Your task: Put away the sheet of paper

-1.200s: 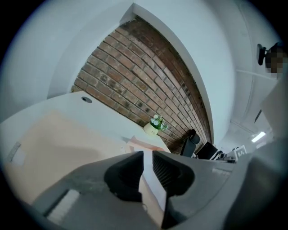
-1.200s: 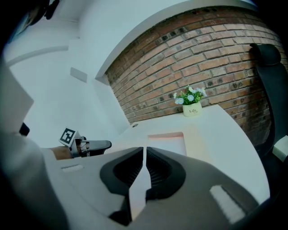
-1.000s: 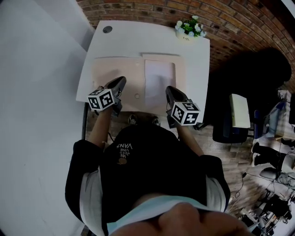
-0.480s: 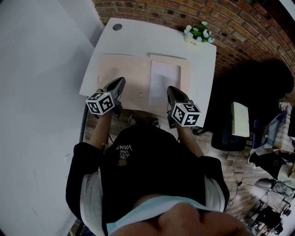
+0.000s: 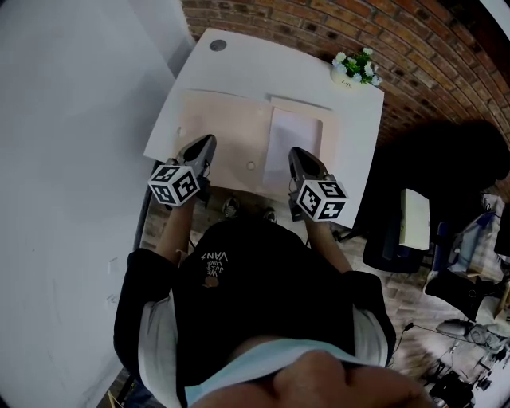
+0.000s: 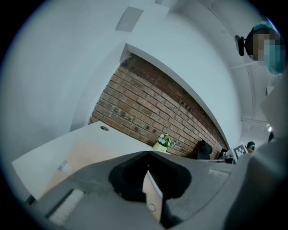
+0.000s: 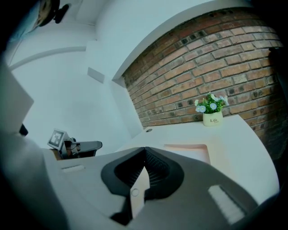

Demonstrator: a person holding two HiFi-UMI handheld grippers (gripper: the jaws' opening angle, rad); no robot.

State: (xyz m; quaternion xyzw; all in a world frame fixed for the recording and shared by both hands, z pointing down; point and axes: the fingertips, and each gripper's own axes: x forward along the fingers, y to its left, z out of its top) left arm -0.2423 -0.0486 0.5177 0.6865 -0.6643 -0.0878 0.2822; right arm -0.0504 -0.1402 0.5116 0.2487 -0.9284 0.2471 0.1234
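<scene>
A white rectangular desk (image 5: pixel 263 76) stands against a red-brown brick wall (image 5: pixel 319 24) in the upper half of the head view. A pale peach desk mat (image 5: pixel 223 127) covers most of the desk's near part. The white sheet of paper (image 5: pixel 293 143) lies flat on the right part of this mat, just above centre of the frame, with its long sides running away from the person. A small round mark (image 5: pixel 251 166) sits on the mat, left of the paper's lower corner. A small white pot of white flowers and green leaves (image 5: pixel 351 70) stands on the desk's far right corner, near the top right of the frame. A dark round cable hole (image 5: pixel 217 45) is at the desk's far left corner.

A person in a black top with white sleeves (image 5: pixel 263 295) fills the lower middle of the head view, holding both tools out over the desk's near edge.

The left gripper (image 5: pixel 209 142) is at centre left, over the mat and well apart from the paper. In the left gripper view its jaws (image 6: pixel 147 153) are closed tip to tip with nothing between them.

The right gripper (image 5: pixel 296 153) is at centre right, its tip seen over the paper's lower edge. The right gripper view shows it (image 7: pixel 145 149) with jaws closed as well and empty, and the flower pot (image 7: pixel 212 117) beyond.
</scene>
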